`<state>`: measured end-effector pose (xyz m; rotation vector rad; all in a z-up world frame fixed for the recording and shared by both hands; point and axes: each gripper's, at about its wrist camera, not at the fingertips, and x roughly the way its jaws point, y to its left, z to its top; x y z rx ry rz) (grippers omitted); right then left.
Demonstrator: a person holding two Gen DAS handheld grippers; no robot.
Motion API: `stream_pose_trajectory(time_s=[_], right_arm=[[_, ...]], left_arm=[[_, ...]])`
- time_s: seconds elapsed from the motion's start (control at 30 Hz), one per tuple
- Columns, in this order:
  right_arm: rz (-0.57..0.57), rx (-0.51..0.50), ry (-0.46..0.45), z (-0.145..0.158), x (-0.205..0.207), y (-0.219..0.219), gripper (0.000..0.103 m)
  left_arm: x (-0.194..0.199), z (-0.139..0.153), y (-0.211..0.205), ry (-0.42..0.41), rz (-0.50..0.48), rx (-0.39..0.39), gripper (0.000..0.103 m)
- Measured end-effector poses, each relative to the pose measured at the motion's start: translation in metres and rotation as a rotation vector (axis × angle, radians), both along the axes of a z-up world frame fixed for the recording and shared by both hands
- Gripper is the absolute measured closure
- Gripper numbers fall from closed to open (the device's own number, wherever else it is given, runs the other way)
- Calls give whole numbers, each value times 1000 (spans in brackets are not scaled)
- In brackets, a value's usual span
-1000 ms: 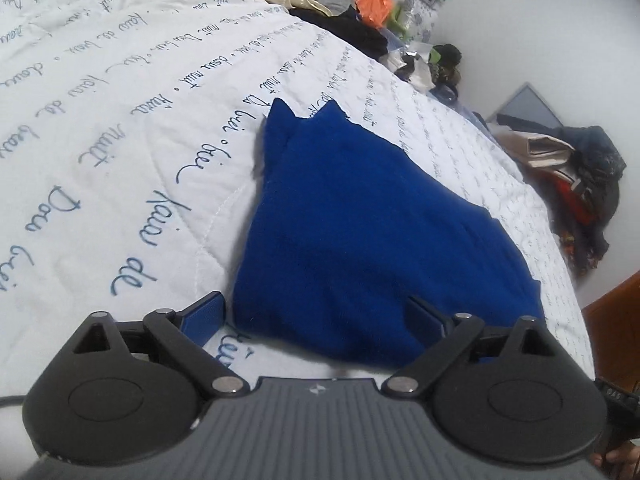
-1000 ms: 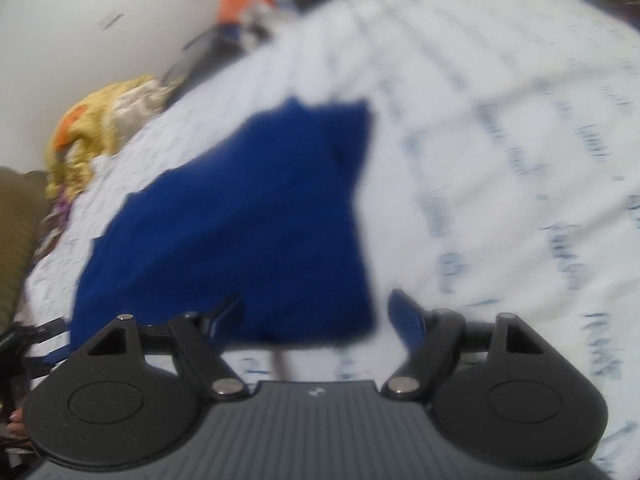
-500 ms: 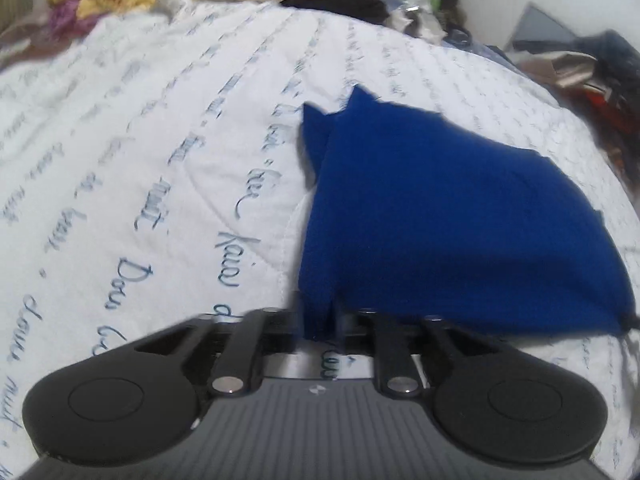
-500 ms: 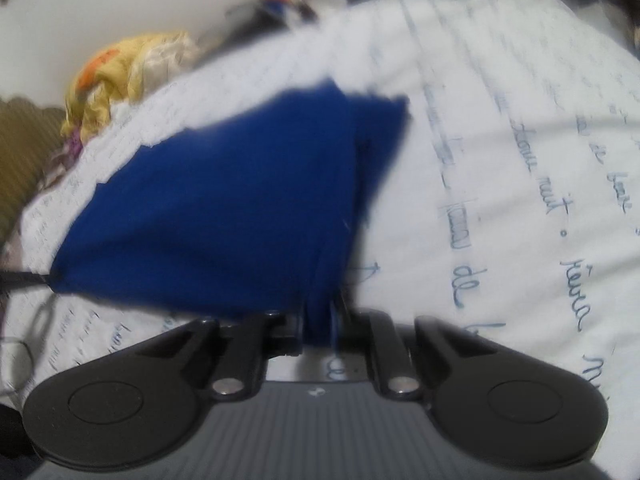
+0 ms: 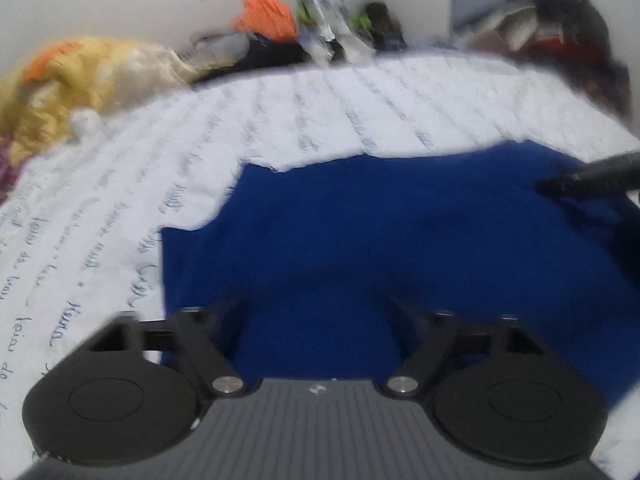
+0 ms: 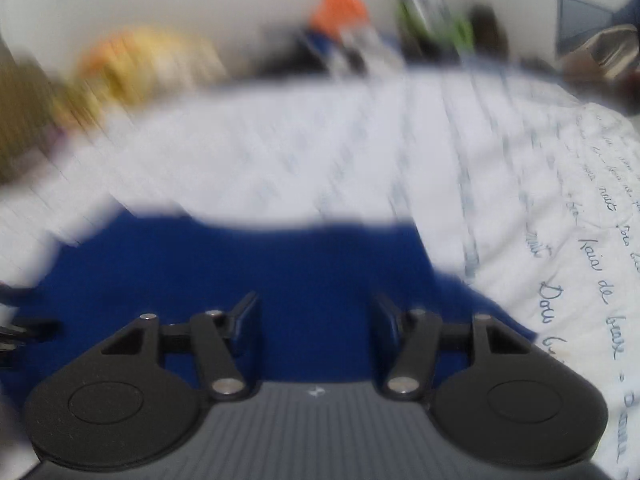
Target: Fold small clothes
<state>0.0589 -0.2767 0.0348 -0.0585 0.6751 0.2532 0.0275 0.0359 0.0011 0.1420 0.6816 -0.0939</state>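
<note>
Blue garment (image 5: 380,248) lies flat on the white script-print quilt (image 5: 304,120), directly below and ahead of both grippers, its long axis running across the views. Left gripper (image 5: 316,312): jaws have just been opening, now spread wide, nothing pinched between them. Right gripper (image 6: 314,312): also just opened, partway, cloth beneath but not clamped. Both sit about equally near the garment's closest edge.

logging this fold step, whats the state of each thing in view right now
blue cloth: spread flat on the bedspread, not gripped
left gripper: jaws just opened, wide, above the cloth
right gripper: jaws just opened, above the cloth
bedspread: laid out under the cloth
clothes pile: heaped at far edge
</note>
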Motion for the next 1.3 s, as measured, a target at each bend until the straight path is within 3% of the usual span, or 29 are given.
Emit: stream_pose_trajectory(time_s=[0.03,0.07,0.1,0.17,0.23,0.3,0.4,0.47,0.57,0.63,0.7,0.77,0.87,0.9,1.03,1.1,1.17,1.23,1.3], right_arm=[[-1,17,-30,-10,4,-7,35],[-15,67,-25,-14,7,-16,35],[-24,78,-6,-14,10,-18,35],[-27,4,45,-11,16,-6,35],[-36,28,42,5,15,8,34],[47,150,-9,21,12,29,34],[228,262,76,21,37,86,34],[340,226,127,11,61,136,35],[407,70,191,-13,92,209,40],[419,-84,85,-27,86,241,33],[395,-31,57,-35,96,246,24],[399,-56,32,-38,98,255,21],[384,-33,5,-32,87,241,20],[346,-10,10,-14,75,223,20],[310,157,-40,14,5,127,15],[253,130,-35,8,-20,90,15],[164,51,27,-11,-28,64,13],[183,39,-75,-24,-46,43,13],[154,62,-67,-20,-58,32,13]], left_arm=[[1,-4,10,3,19,-34,0],[-1,-6,21,11,22,-83,1],[-5,-6,24,2,14,-82,1],[-14,-7,22,-33,-3,-67,1],[-16,-7,22,-42,1,-82,1],[-11,-7,21,-40,3,-83,0],[-6,-6,19,-39,-3,-81,0],[-6,-6,19,-41,-8,-82,0],[-6,-6,19,-43,-10,-81,0],[-7,-7,19,-44,-11,-81,0],[-6,-7,20,-45,-14,-86,0],[-6,-7,21,-44,-16,-85,0],[-13,-3,24,-66,-3,-80,0],[-22,1,26,-84,33,-77,0],[-65,13,51,-67,59,-241,0],[-78,12,56,-41,65,-264,0],[-83,10,60,2,109,-295,0],[-87,8,69,53,158,-382,2],[-94,11,77,90,202,-462,2]])
